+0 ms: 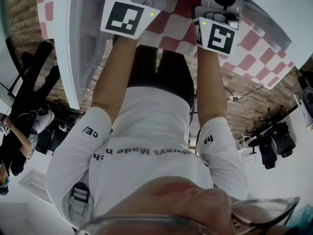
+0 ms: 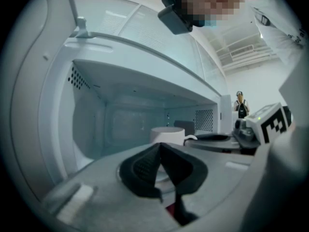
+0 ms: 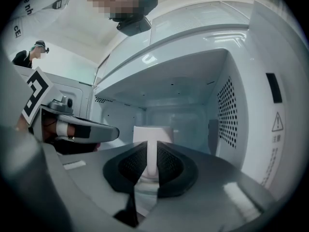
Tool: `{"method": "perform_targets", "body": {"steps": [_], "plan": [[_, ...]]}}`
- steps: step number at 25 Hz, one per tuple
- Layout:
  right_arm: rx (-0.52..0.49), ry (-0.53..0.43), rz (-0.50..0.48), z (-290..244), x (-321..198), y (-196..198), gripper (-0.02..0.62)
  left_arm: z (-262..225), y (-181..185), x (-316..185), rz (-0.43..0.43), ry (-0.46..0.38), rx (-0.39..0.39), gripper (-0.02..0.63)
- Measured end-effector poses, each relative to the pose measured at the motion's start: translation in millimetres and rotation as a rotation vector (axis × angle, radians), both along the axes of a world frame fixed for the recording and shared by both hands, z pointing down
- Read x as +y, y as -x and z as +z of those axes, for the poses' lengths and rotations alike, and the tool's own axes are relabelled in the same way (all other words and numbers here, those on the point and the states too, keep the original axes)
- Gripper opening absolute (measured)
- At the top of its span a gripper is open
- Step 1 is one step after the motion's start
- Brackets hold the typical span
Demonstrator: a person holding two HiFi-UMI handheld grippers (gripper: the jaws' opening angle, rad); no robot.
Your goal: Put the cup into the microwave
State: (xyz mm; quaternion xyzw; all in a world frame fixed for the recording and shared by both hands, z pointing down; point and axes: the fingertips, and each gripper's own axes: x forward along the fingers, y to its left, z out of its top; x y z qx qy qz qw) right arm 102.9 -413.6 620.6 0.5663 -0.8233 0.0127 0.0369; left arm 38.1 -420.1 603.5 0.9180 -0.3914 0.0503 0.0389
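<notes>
A white cup (image 3: 152, 133) stands upright inside the open microwave (image 3: 231, 115), its handle (image 3: 151, 161) turned toward me. My right gripper (image 3: 151, 151) is shut on that handle at the mouth of the cavity. In the left gripper view the cup (image 2: 166, 133) shows behind my left gripper (image 2: 160, 148), whose pads meet with nothing between them; it hangs just left of the right gripper's body (image 2: 260, 124). The head view shows only both marker cubes (image 1: 124, 14) (image 1: 219, 33) at the top edge, beside the open microwave door (image 1: 73, 48).
A red-and-white checked cloth (image 1: 254, 48) covers the table under the microwave. The cavity's perforated right wall (image 3: 227, 110) is close to the right gripper. Another person (image 2: 240, 104) stands far back in the room. Black stands and gear (image 1: 24, 106) sit on the floor.
</notes>
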Motion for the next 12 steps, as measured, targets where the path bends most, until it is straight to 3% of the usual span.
{"method": "perform_targets", "body": {"steps": [10, 12], "plan": [[-0.012, 0.038, -0.001, 8.1, 1.7, -1.9, 0.043, -4.4, -0.4, 6.1, 0.004, 0.005, -0.003, 0.005], [-0.023, 0.056, 0.003, 6.0, 1.6, -3.5, 0.108, -8.1, 1.3, 8.5, 0.000, 0.007, 0.000, 0.005]]}}
